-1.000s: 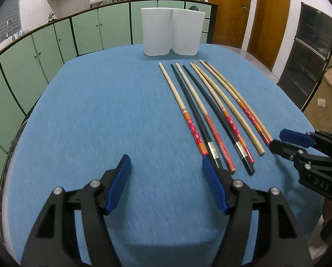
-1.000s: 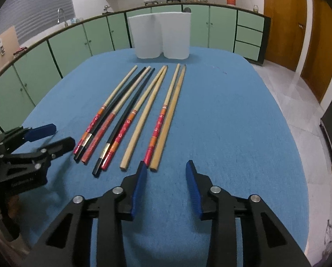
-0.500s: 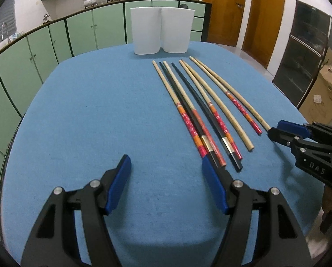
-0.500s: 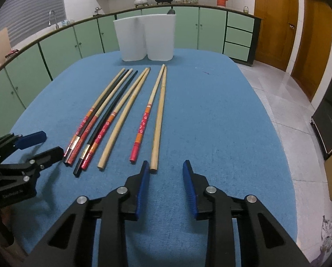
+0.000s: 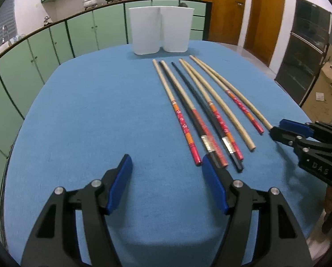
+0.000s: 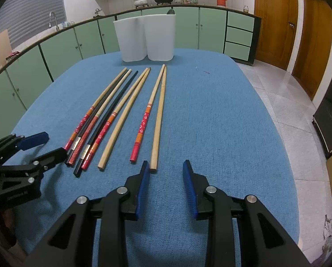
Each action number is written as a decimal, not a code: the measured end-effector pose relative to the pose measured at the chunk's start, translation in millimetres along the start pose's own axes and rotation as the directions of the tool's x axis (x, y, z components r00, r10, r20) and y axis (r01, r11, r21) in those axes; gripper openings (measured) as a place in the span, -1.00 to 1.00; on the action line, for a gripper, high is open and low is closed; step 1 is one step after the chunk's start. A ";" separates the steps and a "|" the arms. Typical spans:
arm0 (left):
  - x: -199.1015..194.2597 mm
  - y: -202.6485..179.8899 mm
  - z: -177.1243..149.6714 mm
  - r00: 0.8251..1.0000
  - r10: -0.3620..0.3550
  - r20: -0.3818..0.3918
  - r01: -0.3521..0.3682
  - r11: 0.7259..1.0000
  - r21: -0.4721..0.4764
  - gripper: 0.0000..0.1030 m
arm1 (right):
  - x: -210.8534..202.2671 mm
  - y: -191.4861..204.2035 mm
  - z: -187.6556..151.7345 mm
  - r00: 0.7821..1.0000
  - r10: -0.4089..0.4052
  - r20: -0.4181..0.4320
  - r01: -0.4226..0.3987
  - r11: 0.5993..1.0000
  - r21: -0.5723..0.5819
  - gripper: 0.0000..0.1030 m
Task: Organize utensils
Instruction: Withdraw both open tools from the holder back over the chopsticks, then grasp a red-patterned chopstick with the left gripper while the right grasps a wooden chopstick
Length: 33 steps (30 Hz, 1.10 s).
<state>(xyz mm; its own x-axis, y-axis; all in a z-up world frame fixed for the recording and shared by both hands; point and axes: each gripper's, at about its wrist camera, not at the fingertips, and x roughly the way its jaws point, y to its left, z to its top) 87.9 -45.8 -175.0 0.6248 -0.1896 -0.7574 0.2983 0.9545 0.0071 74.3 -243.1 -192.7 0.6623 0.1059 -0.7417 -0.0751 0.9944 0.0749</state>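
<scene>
1. Green kitchen cabinets ring a blue-clothed desk [image 5: 88,111]. From the left wrist, chopsticks [image 5: 201,111] lie fanned right of centre, tips toward two white holders [image 5: 160,31] at the far edge. Left gripper [image 5: 167,178] is released, holding nothing, near their painted ends.

2. From the right wrist, right gripper [image 6: 166,175] gapes unladen just beside the plain chopstick [image 6: 159,120]. Likely light, stiff, slippery; pinch near the thick end.
</scene>
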 end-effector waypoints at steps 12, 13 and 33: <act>-1.3 -0.2 1.1 1.000 0.000 0.011 0.001 1.000 -0.018 0.19 | -1.1 3.6 -2.8 1.000 0.018 0.014 -0.018 1.000 0.001 -0.46; -0.7 0.3 1.2 1.000 0.001 0.012 -0.001 1.000 -0.021 0.18 | -0.6 4.2 -2.5 1.000 0.018 0.015 -0.018 1.000 -0.002 -0.47; 2.6 -4.0 4.3 1.000 -0.005 0.029 0.007 0.999 -0.053 -0.02 | 6.4 13.0 -2.9 0.998 -0.005 0.063 0.006 1.000 -0.018 -0.68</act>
<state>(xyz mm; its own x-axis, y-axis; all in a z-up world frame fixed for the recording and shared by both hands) 91.5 -51.0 -174.2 0.6441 -0.2015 -0.7379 0.2643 0.9639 -0.0325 75.4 -229.5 -198.4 0.7087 0.1014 -0.6982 -0.0845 0.9947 0.0588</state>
